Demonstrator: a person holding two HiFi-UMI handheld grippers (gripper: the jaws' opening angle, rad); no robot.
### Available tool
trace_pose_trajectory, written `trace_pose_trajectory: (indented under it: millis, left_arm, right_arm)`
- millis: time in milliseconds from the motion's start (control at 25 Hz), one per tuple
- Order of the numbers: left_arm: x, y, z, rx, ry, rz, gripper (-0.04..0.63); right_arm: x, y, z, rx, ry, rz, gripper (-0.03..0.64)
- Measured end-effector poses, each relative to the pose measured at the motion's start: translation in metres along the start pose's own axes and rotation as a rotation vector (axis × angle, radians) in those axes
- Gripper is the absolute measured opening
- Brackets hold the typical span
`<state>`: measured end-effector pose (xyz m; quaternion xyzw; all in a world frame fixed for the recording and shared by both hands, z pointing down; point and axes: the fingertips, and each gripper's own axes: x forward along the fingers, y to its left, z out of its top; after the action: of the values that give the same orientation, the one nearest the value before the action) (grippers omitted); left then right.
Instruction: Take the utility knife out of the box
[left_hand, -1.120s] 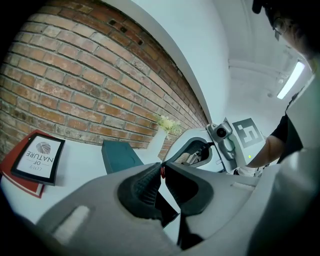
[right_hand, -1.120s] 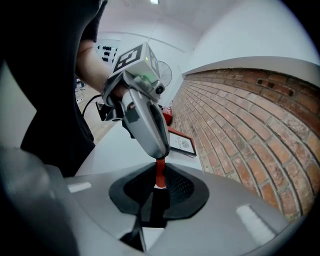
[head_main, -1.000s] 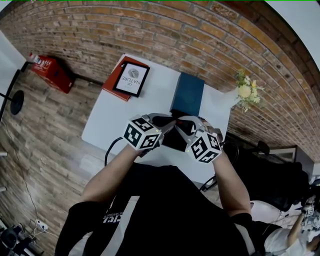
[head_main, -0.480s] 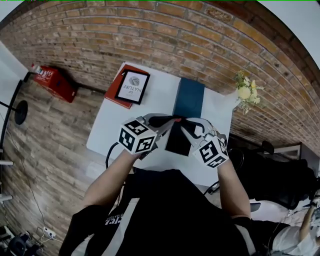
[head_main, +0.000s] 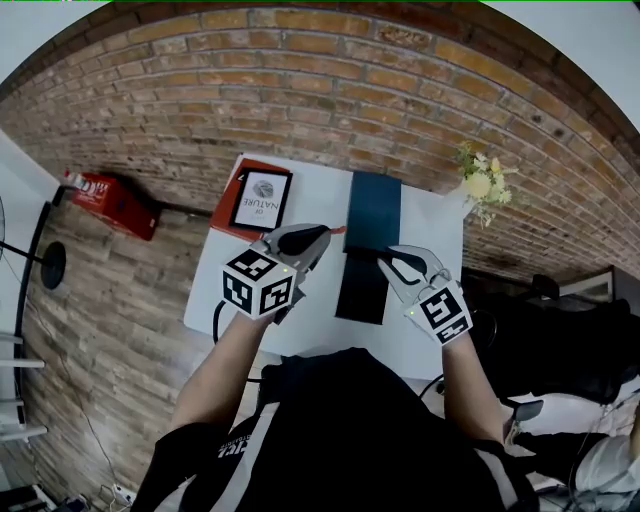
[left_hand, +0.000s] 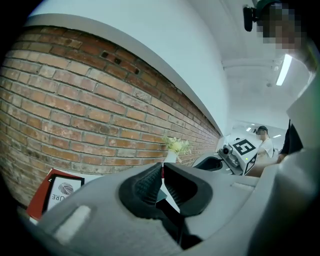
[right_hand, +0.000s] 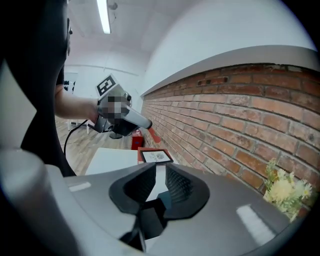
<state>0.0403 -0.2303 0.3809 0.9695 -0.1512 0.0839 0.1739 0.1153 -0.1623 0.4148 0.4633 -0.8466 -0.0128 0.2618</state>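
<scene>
Wall (head_main: 400, 90): rough brick, matt. Floor (head_main: 110, 300): wood planks, grained, matt. Table (head_main: 312, 300): smooth white top, matt. Box (head_main: 374, 205): smooth, matt, dark blue. Book (head_main: 262, 192): smooth cover, matt.

Left gripper (head_main: 324, 234) and right gripper (head_main: 384, 261): grey, black ribbed pads, black-and-white square markers. At the left tips, red utility knife (head_main: 338, 230). Ahead of the tips, dark teal box (head_main: 374, 208). Beneath, white table (head_main: 300, 305). Beyond, red-brown brick wall (head_main: 300, 90).

Box far part (head_main: 375, 208) sits behind near part (head_main: 362, 288), end to end, mid desk (head_main: 310, 318). Book (head_main: 262, 197) on back-left corner. Flowers (head_main: 478, 182) off back-right corner. Utility knife (head_main: 338, 230) in my left gripper's (head_main: 322, 236) jaws, above the desk.
</scene>
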Motion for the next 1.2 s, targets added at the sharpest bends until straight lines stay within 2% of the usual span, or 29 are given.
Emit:
trace_pose_trajectory:
  millis: [320,520,640,760,840,1000,1200]
  left_arm:
    - [-0.006,0.013,0.026,0.044,-0.034,0.054,0.017]
    - [-0.008,0.020,0.055,0.120,-0.051,0.097,0.017]
    - [-0.013,0.026,0.078,0.164,-0.087,0.140,0.017]
    - [-0.018,0.025,0.097,0.204,-0.127,0.179,0.017]
    - [-0.022,0.020,0.102,0.227,-0.148,0.198,0.017]
    - [-0.033,0.018,0.100,0.244,-0.170,0.236,0.017]
    - [-0.037,0.022,0.085,0.201,-0.183,0.276,0.017]
  right_arm:
    - [-0.024,-0.026,0.010,0.067,-0.064,-0.047,0.038]
    - [-0.034,-0.049,0.030,0.026,-0.102,-0.079,0.000]
    - [-0.049,-0.071,0.061,0.054,-0.211,-0.149,0.000]
    - [-0.072,-0.086,0.091,0.176,-0.377,-0.179,0.000]
    - [-0.088,-0.086,0.099,0.241,-0.450,-0.187,-0.002]
    - [-0.101,-0.083,0.086,0.225,-0.423,-0.238,-0.002]
    - [-0.098,-0.075,0.066,0.241,-0.386,-0.246,-0.002]
